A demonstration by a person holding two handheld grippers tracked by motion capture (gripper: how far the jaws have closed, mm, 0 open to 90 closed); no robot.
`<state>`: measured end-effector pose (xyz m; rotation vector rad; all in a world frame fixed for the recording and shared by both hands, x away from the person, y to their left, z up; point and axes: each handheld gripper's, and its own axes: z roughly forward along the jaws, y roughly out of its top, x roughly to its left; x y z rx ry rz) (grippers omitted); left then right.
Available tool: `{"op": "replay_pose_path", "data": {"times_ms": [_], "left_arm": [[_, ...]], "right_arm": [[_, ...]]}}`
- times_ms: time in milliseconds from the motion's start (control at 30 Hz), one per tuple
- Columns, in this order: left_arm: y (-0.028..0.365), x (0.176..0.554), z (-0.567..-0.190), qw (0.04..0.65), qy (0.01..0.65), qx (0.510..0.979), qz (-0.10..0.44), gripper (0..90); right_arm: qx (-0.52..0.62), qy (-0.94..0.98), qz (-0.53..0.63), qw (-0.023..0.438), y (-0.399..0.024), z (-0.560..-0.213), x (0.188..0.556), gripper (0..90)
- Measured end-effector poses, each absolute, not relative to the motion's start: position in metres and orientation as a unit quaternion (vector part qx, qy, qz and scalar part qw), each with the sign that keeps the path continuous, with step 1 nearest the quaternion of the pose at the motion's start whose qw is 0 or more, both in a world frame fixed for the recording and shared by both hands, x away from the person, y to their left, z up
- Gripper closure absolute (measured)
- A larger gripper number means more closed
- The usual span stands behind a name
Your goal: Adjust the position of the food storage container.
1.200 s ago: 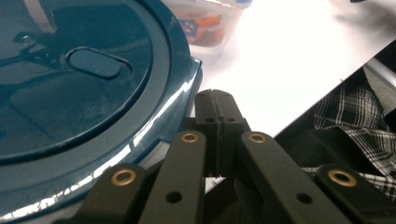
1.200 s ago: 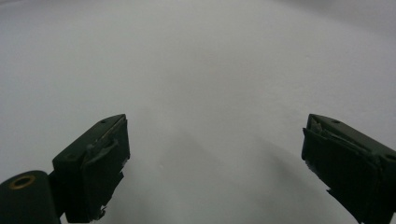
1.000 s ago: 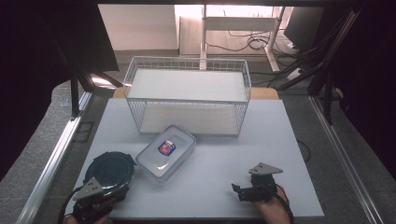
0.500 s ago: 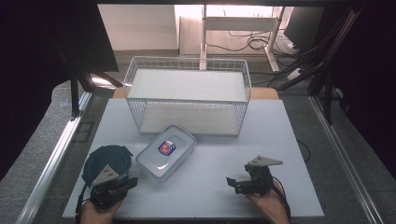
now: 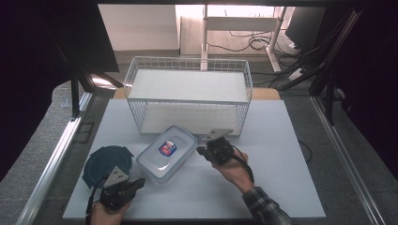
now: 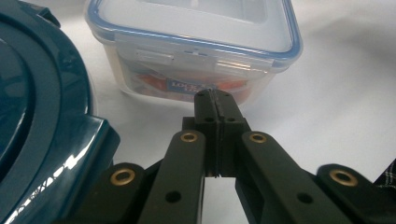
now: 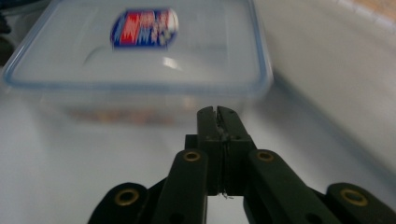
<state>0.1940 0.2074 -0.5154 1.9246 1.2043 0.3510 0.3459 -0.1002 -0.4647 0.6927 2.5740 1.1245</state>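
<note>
- Two sets of tongs flank the clear lidded box [image 5: 167,152], which sits near the middle of the worktop [image 5: 281,140], just in front of the wire basket [image 5: 187,96]. Both pairs are pressed together with nothing between them; the right tongs [image 7: 217,112] have just snapped closed on air, the box's side a little ahead of their tips.
- With the jaws closed like that, you could only shove the box, not grip it. A push from your right tongs [image 5: 202,151] at the box's far right corner would slide it toward the dark blue round container [image 5: 106,164] just beside it at the worktop's front left, and could knock the two together.
- Your left tongs [image 6: 214,95] point at the box's latched short side, close to the clasp [image 6: 180,56]. Prodding there might flip the latch open or tip the box rather than move it cleanly.
- If you mean to lift it, you would need to open wide first; the lid [image 7: 140,42] is smooth and the walls look slick, so a shallow pinch on the rim could slip.
- Watch the basket's front wire: the right hand [image 5: 232,166] works just beside it, and the trailing cable could snag.
</note>
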Motion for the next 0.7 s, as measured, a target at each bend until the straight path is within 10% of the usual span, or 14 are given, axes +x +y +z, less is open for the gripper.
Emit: {"op": "replay_pose_path", "data": {"times_ms": [700], "left_arm": [[0.199,0.196,-0.52,0.397,0.465,0.78,0.132,88.5]], "right_arm": [[0.192,0.918,0.301,0.175,0.052,-0.481,0.434,89.2]]}}
